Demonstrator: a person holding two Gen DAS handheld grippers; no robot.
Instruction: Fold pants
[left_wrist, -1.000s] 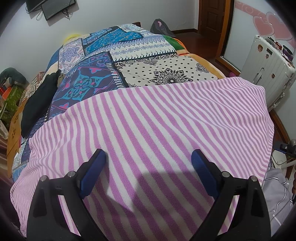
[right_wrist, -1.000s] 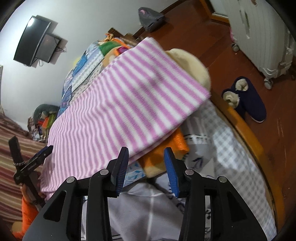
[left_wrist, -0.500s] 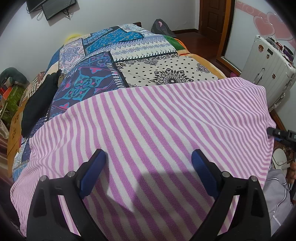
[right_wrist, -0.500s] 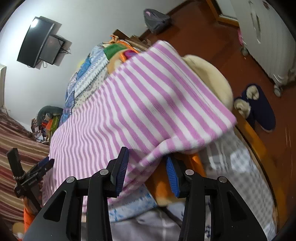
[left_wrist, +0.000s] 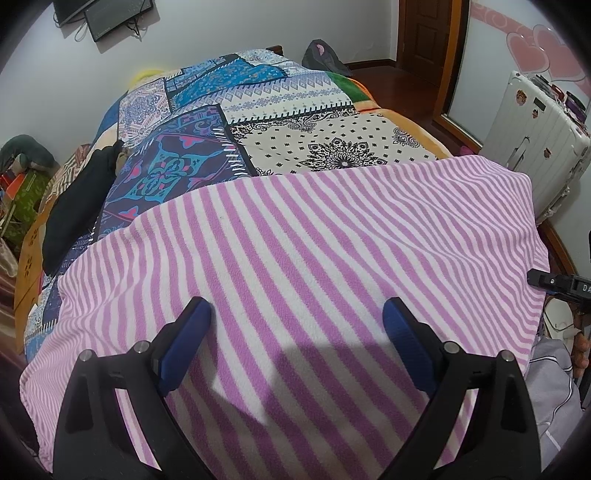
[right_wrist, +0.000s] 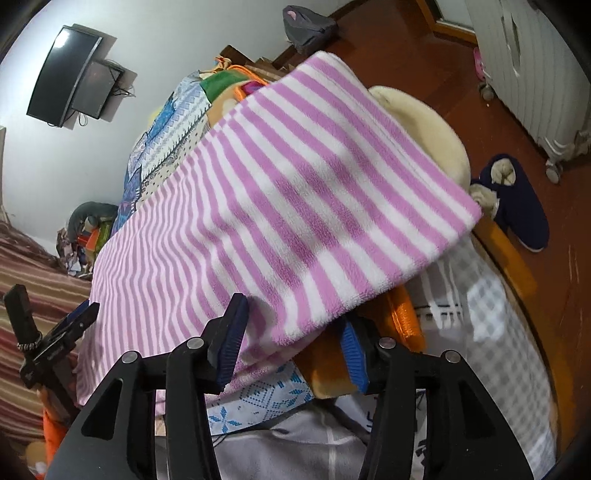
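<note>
Striped pants (left_wrist: 314, 266) lie spread flat across the foot of the bed (left_wrist: 332, 122). Left gripper (left_wrist: 297, 332) hovers over them at six o'clock, fingers wide and empty. Right gripper (right_wrist: 291, 343) has just been opening its fingers, straddling the near hem without pinching. This looks like the setup for a first fold; next, close on that edge and carry it across.

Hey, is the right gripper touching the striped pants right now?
Cannot tell. In the right wrist view the right gripper straddles the striped pants' near edge, but no clear contact or gap shows.
</note>
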